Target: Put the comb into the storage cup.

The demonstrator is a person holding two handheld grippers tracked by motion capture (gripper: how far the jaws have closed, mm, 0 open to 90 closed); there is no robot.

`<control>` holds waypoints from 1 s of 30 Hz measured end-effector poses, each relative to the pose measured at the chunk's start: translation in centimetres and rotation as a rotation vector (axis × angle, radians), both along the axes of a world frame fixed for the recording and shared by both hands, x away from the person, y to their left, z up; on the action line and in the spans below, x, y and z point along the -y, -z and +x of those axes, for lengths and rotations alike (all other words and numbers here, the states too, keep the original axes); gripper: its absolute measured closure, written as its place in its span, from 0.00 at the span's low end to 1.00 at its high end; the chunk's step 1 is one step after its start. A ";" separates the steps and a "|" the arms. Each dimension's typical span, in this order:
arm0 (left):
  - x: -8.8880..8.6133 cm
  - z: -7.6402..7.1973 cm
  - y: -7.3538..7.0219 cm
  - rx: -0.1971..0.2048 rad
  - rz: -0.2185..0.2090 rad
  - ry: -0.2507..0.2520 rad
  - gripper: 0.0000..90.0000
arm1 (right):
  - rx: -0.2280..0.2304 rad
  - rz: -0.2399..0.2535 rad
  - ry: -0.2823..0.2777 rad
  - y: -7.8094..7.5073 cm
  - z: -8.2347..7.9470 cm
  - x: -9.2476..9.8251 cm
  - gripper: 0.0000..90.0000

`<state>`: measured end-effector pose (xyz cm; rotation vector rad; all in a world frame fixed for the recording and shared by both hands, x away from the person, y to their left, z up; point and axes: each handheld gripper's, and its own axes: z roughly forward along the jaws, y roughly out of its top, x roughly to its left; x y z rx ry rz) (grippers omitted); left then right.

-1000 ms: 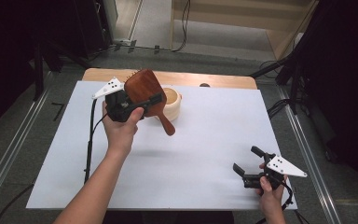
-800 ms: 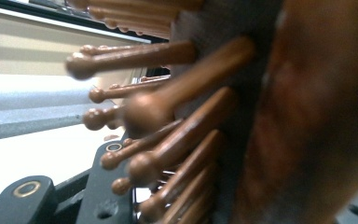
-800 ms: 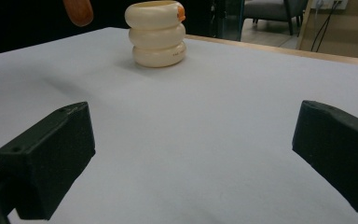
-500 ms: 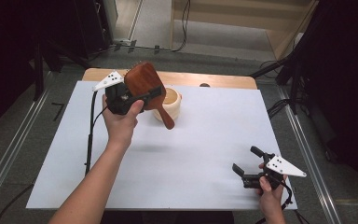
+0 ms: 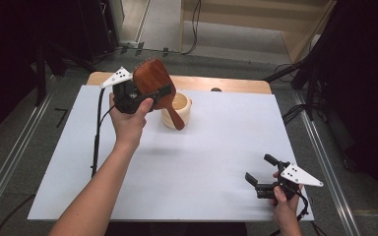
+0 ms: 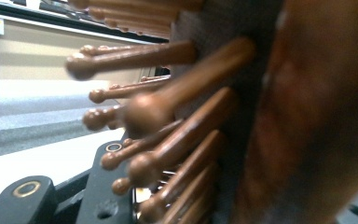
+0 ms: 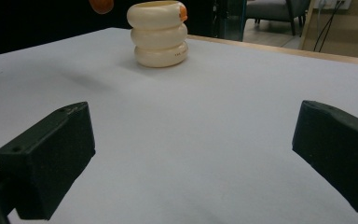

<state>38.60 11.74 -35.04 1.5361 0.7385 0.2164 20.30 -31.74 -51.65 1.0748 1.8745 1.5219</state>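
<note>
one hairbrush (image 5: 153, 86) clamped in left gripper (image 5: 150, 96), above cup (image 5: 179, 112).

The counter (image 5: 202, 162) is overlooked from above; the hairbrush (image 6: 242, 116) is viewed very close, and the cream holder (image 7: 158, 32) is shared low from the right tongs' camera (image 5: 176, 109).

The left forearm (image 5: 96, 191) reaches far up the left side, its hand raised with the left gripper (image 5: 150, 96) clamped, apparently tilted rightward. The right gripper (image 5: 263, 172) rests near right, jaws spread wide, pointing far-left.
</note>
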 end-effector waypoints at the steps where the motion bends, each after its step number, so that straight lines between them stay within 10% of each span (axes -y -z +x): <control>1: 0.0 0.2 -0.1 0.001 0.001 -0.001 0.58 | 0.000 0.000 0.000 0.0 0.0 0.0 0.00; 30: 0.2 2.9 -0.9 0.004 -0.014 -0.050 0.58 | -0.004 0.003 -0.004 0.0 0.0 0.0 0.00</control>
